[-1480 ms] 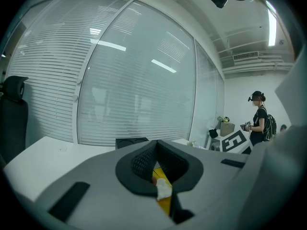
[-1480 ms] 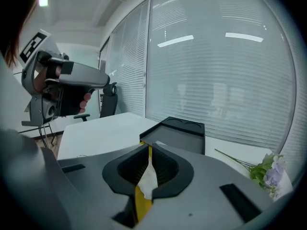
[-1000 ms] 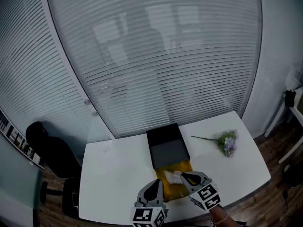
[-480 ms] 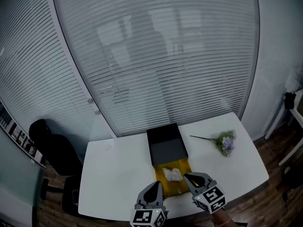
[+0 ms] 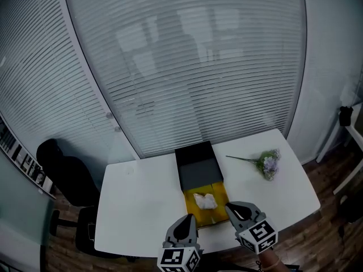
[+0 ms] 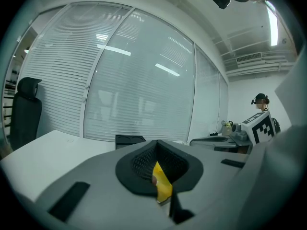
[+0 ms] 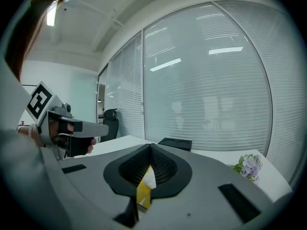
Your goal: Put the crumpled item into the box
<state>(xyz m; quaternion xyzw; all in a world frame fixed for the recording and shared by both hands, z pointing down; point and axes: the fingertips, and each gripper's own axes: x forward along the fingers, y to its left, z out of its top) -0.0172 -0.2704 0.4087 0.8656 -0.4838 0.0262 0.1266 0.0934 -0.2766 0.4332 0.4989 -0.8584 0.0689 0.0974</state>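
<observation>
The crumpled white item [image 5: 205,200] lies inside the yellow tray [image 5: 222,192] of the box, whose black lid [image 5: 197,166] stands open behind it. Both grippers hover at the table's near edge, short of the box. My left gripper [image 5: 184,225] is shut with nothing in it, just left of the tray's front. My right gripper [image 5: 240,210] is also shut and empty, at the tray's front right corner. Through the left gripper's [image 6: 156,143] closed tips only a sliver of yellow shows; through the right gripper's [image 7: 150,146] tips, yellow and a bit of white.
A sprig of pale purple flowers [image 5: 266,164] lies on the white table [image 5: 136,208] to the right of the box. A black office chair [image 5: 59,174] stands off the table's left side. Glass walls with blinds rise behind the table.
The right gripper has drawn back toward me from over the tray, and the crumpled item now lies alone in the yellow tray. The left gripper has barely moved.
</observation>
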